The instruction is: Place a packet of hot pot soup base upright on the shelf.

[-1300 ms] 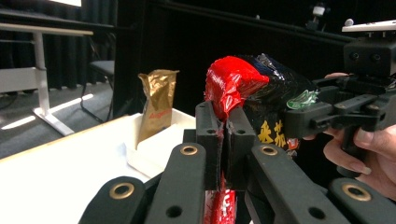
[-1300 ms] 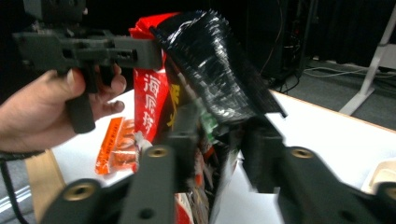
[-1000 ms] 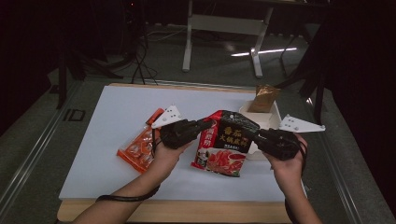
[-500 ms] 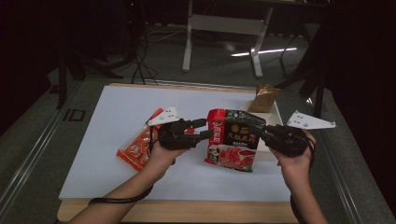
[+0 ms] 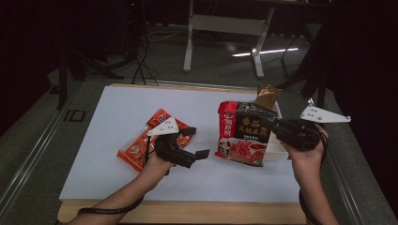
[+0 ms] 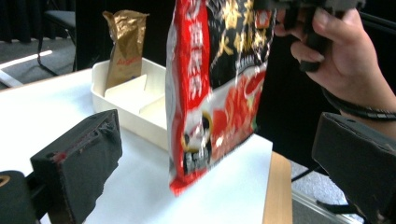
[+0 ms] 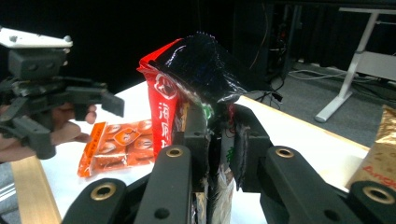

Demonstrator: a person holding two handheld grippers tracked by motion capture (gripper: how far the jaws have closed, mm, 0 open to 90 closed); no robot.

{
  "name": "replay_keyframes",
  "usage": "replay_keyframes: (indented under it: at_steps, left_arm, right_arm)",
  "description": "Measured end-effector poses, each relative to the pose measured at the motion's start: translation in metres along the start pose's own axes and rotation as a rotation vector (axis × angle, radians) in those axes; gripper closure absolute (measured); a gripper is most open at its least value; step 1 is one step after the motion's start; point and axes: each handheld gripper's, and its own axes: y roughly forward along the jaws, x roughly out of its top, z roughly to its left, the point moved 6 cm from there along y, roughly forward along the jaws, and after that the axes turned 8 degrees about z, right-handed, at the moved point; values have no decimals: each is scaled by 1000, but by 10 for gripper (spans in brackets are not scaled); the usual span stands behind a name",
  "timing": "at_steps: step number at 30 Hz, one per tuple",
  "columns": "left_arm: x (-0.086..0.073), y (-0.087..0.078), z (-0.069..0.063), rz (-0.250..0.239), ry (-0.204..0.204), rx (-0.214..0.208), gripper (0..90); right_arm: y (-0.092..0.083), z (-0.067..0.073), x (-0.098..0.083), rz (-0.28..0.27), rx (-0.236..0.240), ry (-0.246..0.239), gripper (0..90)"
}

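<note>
A red and black food pouch [image 5: 244, 133] hangs upright over the table's right side, and my right gripper [image 5: 277, 129] is shut on its right edge. In the right gripper view the jaws [image 7: 219, 140] pinch the pouch's crumpled top [image 7: 201, 60]. My left gripper [image 5: 196, 143] is open just left of the pouch and apart from it. Its jaws have just been opening, and nothing lies between the pads [image 6: 88, 154]. The pouch [image 6: 215, 93] hangs a little beyond them.
An orange snack packet [image 5: 136, 147] lies flat on the white table [image 5: 117, 112] under my left hand. A white divided tray [image 6: 121, 95] with a gold bag [image 5: 267, 96] standing in it sits behind the pouch, near the table's right edge.
My left gripper opened, let go of the pouch's left edge and drew back to the left. My right gripper raised the pouch a little and shifted it to the right.
</note>
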Motion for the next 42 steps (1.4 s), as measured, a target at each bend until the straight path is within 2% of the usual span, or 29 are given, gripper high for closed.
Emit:
replay_keyframes:
  at_steps: [2,3,4,9,10,11,15,19,20,24,25,28,33,35,37,39,42]
  left_arm:
    - [-4,-6,0,-2,22,19,17]
    - [-7,-10,-1,3,29,12,17]
    - [-13,-15,-1,22,33,21,17]
    - [-23,-22,-1,45,53,25,18]
    - [-31,-27,-2,48,67,14,18]
    - [-38,-31,-1,58,79,16,23]
    - [-49,-35,0,64,74,8,35]
    - [-60,-40,1,77,74,17,34]
    - [-68,-43,2,109,80,19,34]
    - [-81,-47,3,140,98,23,26]
    - [-88,-50,6,134,71,20,26]
    - [-94,-53,10,136,52,33,24]
    - [-100,-57,14,132,45,48,24]
    - [-105,-58,13,140,51,51,21]
    - [-109,-57,14,189,35,53,13]
    - [-113,-57,16,208,20,59,0]
    - [-115,-58,19,196,-2,60,0]
  right_arm:
    - [-2,-3,2,-8,-6,1,780]
    - [-2,-3,2,-8,-6,1,780]
    - [-5,-6,4,-15,-16,-3,780]
    - [-8,-11,8,-22,-35,-9,780]
    - [-8,-13,10,-24,-40,-9,779]
    - [-9,-21,14,-33,-59,-7,780]
    - [-10,-28,17,-42,-70,-12,779]
    - [-10,-42,22,-47,-113,-4,779]
    - [-10,-46,23,-48,-122,-1,780]
    - [-11,-57,23,-60,-144,4,779]
    - [-11,-63,22,-63,-154,4,779]
    - [-11,-72,20,-58,-178,20,779]
    - [-11,-83,20,-62,-199,36,779]
    - [-11,-90,22,-65,-214,47,779]
    - [-11,-96,23,-69,-224,54,779]
    - [-10,-102,24,-76,-234,66,779]
    - [-9,-109,23,-83,-242,79,779]
